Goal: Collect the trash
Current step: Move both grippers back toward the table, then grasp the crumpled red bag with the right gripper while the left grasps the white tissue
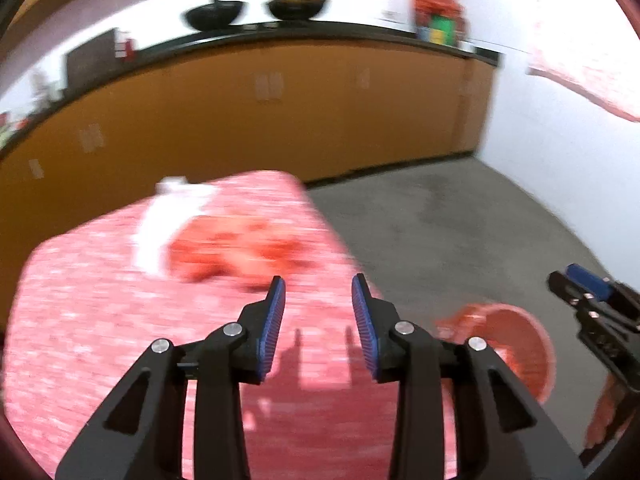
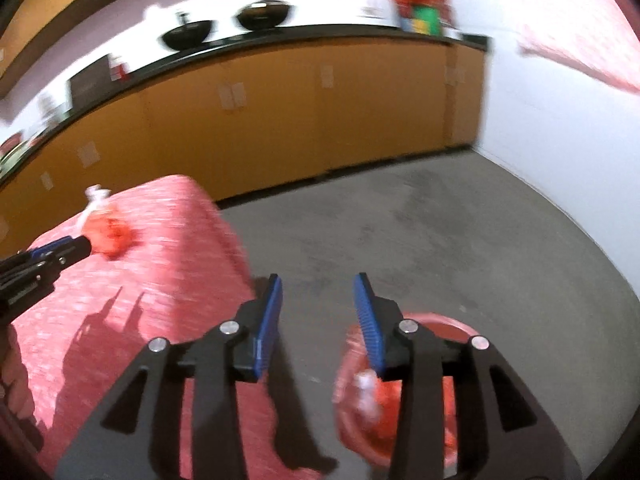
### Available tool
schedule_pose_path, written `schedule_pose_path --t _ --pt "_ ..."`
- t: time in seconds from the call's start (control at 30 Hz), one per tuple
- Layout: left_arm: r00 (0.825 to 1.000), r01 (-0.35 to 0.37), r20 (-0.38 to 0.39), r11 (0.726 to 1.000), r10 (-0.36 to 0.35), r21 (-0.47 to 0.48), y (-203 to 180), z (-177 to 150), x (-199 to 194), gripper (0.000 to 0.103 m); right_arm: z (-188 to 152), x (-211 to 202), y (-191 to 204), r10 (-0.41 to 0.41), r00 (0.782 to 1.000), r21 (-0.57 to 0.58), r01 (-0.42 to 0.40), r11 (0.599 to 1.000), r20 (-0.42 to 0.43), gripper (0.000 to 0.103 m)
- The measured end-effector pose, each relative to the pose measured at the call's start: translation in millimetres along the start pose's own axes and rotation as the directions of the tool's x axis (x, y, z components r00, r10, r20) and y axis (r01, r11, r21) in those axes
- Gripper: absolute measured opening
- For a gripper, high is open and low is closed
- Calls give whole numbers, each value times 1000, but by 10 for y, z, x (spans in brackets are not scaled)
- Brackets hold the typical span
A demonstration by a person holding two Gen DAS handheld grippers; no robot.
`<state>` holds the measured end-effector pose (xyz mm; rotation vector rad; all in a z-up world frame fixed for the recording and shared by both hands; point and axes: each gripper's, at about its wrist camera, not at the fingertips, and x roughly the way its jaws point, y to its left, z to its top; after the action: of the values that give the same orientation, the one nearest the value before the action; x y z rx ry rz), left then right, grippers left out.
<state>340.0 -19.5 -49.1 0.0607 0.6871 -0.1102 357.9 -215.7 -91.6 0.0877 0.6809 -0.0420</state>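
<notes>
Left wrist view looks down along the left tongs [image 1: 318,292], tilted downward over a table covered in a pink-red cloth [image 1: 100,340]. Their two blue-padded fingers [image 1: 274,324] stand apart with nothing between them; they are released. Beyond their tips, farther along the table, lies a crumpled heap of red and white trash [image 1: 224,248], clear of the fingers and blurred by motion. At the table's right side, down on the floor, stands a round red bin [image 1: 524,344]. The right tongs [image 1: 580,292] show at the right edge of this view, above the bin.

Right wrist view looks down along the right tongs [image 2: 317,292], also tilted downward, fingers [image 2: 370,320] apart and empty, so released too. They hang past the table's right edge, over grey floor [image 2: 440,240], with the red bin [image 2: 452,328] just below them. Red and white scraps [image 2: 376,394] lie inside the bin. The left tongs [image 2: 82,244] reach in from the left over the table [image 2: 160,280], their tip close to the trash heap [image 2: 106,234]; whether they touch it I cannot tell.

Beyond the table, the floor is open as far as a long run of orange cabinets [image 2: 280,120] under a dark counter [image 2: 320,34] and a white wall [image 2: 560,140] to the right of the table.
</notes>
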Motion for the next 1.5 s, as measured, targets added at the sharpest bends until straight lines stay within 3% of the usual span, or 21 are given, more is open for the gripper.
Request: schedule_pose_path --t 0.17,0.3,0.53,0.67,0.7,0.77,0.8,0.83,0.9,1.07,1.2,1.4,1.5 --pt "990 -142 -2 988 142 -55 744 -36 -6 37 185 264 897 119 993 -91 -120 989 -18 44" --pt "974 -228 -24 970 227 -85 1213 -144 -16 37 264 434 1478 158 987 -171 -161 972 -34 52" --pt "965 -263 -64 951 255 -160 1709 -246 59 39 453 717 1937 188 981 -224 -193 955 -43 73" --pt "967 -252 -68 952 244 -176 1762 -248 91 41 454 907 2102 169 982 -262 -187 947 -89 73" --pt "968 -250 -66 952 242 -176 1756 -236 98 42 442 944 2124 159 982 -267 -180 947 -98 72" --pt "971 -239 -62 955 232 -175 1743 -215 129 42 391 1034 2142 142 981 -280 -174 944 -131 49" --pt "973 -231 -59 958 224 -173 1734 -209 145 42 362 1058 2129 159 975 -273 -197 942 -155 26" --pt "974 -225 -57 959 218 -171 1716 -198 157 42 344 1058 2123 177 971 -265 -216 940 -162 17" --pt "978 -207 -46 964 203 -165 1667 -162 184 45 304 988 2104 196 967 -270 -235 934 -163 10" --pt "984 -178 -25 973 176 -147 1532 -50 268 52 164 726 1898 247 955 -223 -280 934 -164 8" --pt "984 -175 -38 977 172 -124 1398 65 444 55 157 621 1670 239 960 -159 -261 952 -144 7" --pt "981 -174 -120 971 155 -167 1415 246 862 55 174 553 1521 243 961 -138 -261 956 -131 7" --pt "982 -147 -144 971 121 -187 1433 299 1009 64 173 571 1493 248 959 -126 -265 956 -133 6"
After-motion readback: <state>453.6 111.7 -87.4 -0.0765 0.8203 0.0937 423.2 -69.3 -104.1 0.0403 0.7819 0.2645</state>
